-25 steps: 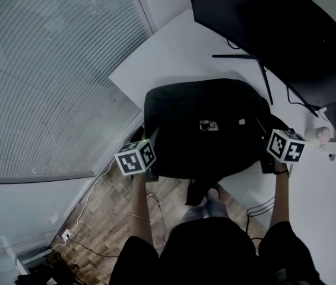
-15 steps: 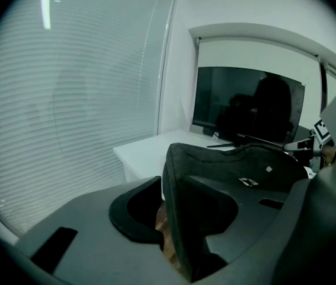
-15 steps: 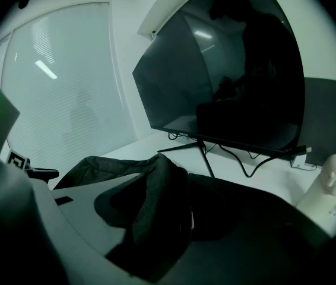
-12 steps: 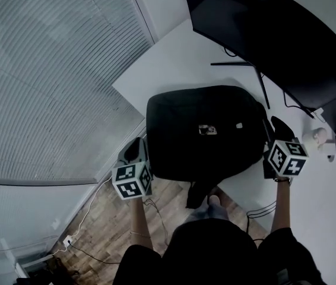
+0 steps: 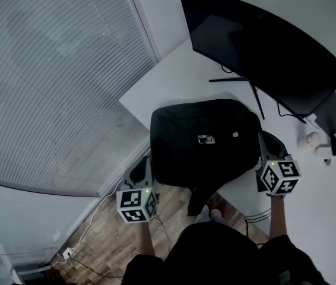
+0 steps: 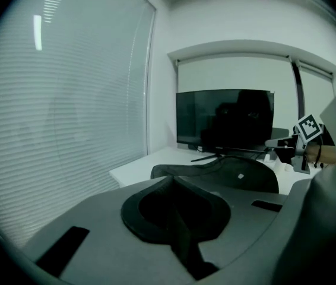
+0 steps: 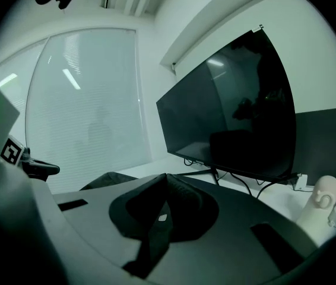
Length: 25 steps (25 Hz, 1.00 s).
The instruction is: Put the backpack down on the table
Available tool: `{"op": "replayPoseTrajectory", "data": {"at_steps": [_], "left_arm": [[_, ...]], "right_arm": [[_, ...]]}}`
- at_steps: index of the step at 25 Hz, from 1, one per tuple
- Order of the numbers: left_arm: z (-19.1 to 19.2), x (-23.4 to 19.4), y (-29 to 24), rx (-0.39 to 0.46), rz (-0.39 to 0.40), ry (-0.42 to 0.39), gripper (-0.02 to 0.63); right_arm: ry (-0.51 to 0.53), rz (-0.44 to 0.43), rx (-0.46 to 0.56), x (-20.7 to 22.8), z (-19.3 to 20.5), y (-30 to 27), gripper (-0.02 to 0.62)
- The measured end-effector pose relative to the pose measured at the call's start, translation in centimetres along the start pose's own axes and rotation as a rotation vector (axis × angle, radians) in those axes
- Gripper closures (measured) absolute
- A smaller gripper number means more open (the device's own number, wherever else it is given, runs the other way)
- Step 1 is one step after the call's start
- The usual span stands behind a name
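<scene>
Though my left gripper (image 5: 140, 166) and right gripper (image 5: 268, 142) have just pressed shut on nothing, the soft black fabric backpack (image 5: 206, 141) lies near the white table (image 5: 174, 76) edge, apparently overhanging it; its dangling black strap (image 5: 195, 199) could drag it off.

The backpack (image 5: 203, 141) is plain black with a small pale label. The table (image 5: 174, 79) is white and the monitor (image 5: 257, 49) is black. The blinds (image 5: 55, 82) are light grey with fine horizontal slats. The floor (image 5: 100, 233) is brown wood planking. The left gripper (image 5: 140, 162) and right gripper (image 5: 267, 140) are grey, each with a white cube bearing black square markers.
</scene>
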<state>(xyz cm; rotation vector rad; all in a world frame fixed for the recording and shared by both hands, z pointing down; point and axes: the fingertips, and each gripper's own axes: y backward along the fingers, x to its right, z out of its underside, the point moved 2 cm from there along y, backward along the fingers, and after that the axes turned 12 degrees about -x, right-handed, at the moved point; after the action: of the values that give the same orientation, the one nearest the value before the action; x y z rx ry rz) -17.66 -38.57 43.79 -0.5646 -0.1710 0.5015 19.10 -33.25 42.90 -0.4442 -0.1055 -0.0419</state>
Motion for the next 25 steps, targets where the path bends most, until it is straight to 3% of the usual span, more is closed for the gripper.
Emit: {"op": "replayPoseTrajectory", "data": {"at_steps": [14,20,25], "left_arm": [[-0.8,2.8,6.1,0.161,0.025,0.039,0.591],[-0.9,2.7,7.8,0.217,-0.005,0.041,0.591],[-0.8,2.6,8.9,0.246,-0.023,0.033,0.591]], "right_arm": [[-0.05,-0.049,0.165,-1.5,-0.9,7.1,0.581],[0.0,-0.009,0.21,-0.8,-1.1,9.0,0.581],[0.013,-0.023,0.237,-0.9,-1.7,9.8,0.581]]}}
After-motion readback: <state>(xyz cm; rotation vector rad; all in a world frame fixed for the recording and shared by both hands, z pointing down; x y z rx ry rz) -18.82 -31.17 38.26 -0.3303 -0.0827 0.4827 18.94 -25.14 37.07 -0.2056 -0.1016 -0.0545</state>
